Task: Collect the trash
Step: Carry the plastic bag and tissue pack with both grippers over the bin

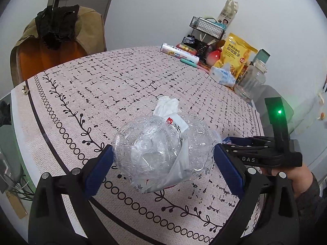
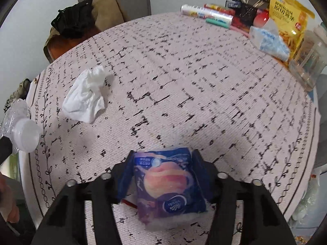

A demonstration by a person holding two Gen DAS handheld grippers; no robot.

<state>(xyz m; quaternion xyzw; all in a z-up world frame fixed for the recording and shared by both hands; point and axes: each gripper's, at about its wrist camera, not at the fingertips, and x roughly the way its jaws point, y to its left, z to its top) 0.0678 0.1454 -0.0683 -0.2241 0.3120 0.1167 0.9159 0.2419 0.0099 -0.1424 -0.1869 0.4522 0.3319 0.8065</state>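
Observation:
My left gripper point(image 1: 163, 151) is shut on a crushed clear plastic bottle point(image 1: 149, 147) wrapped with a white printed bag, its blue pads pressing both sides. The bottle's white cap end point(image 2: 25, 135) shows at the far left of the right wrist view. My right gripper point(image 2: 163, 153) is low over the patterned tablecloth point(image 2: 184, 81), its pads against both sides of a blue tissue packet point(image 2: 167, 185) with a pink planet picture. The right gripper point(image 1: 235, 143), held by a hand, sits just right of the bottle. A crumpled white tissue point(image 2: 85, 100) lies loose on the cloth, also visible behind the bottle point(image 1: 168, 104).
Along the far right edge stand a yellow snack bag point(image 1: 237, 57), a soft tissue pack point(image 1: 222, 75), a clear jar point(image 1: 251, 81), a wire rack point(image 1: 206, 26) and a plastic-wrap roll point(image 1: 179, 53). A chair draped with clothes point(image 1: 55, 40) stands behind the table.

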